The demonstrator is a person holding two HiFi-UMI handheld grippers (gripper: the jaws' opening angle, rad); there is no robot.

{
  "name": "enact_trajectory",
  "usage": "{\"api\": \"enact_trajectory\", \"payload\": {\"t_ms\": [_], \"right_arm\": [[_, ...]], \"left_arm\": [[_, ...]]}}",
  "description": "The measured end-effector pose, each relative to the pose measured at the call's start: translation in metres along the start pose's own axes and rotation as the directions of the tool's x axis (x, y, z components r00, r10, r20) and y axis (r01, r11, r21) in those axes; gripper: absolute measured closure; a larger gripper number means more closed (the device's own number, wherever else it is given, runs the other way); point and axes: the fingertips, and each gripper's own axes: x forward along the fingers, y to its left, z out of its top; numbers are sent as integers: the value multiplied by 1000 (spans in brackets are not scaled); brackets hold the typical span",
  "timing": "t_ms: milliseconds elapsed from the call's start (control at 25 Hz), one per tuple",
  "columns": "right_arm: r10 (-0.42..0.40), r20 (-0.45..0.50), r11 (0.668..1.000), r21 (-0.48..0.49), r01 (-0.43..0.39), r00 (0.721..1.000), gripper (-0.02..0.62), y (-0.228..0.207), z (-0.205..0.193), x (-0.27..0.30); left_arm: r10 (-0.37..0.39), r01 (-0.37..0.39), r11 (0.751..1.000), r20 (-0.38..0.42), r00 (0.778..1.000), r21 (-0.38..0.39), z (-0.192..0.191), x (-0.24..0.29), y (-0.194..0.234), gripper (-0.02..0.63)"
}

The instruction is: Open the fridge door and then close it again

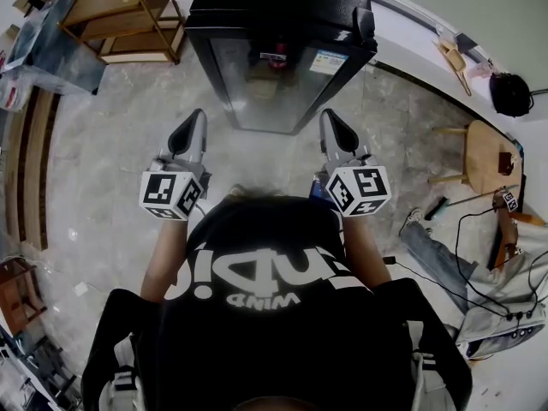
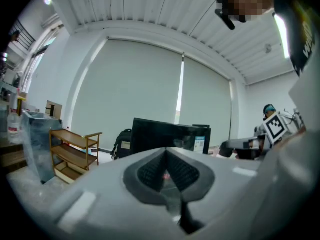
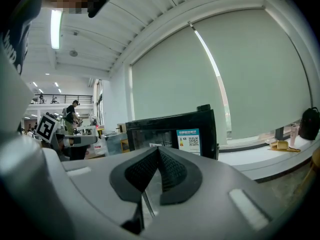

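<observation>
Black fridge (image 1: 278, 50) w/ a glass door stands on the floor at the far side, door shut, just ahead of both grippers & not touching them. Left gripper (image 1: 192, 120) has its jaws pressed together w/ nothing in them; right gripper (image 1: 332, 120) is the same, closed & empty. Wooden shelf (image 1: 128, 15) sits far left of the fridge.

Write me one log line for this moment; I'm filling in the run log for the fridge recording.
fridge door: closed | left gripper: shut, empty | right gripper: shut, empty | contact: none, both held short of the door
</observation>
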Motion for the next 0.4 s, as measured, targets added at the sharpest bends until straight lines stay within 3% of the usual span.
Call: {"api": "enact_trajectory", "payload": {"t_ms": [400], "right_arm": [[-7, 0, 1000, 22, 7, 1000, 595, -2, -2, -1]], "left_arm": [[9, -9, 1000, -4, 1000, -20, -4, -3, 4, 604]]}}
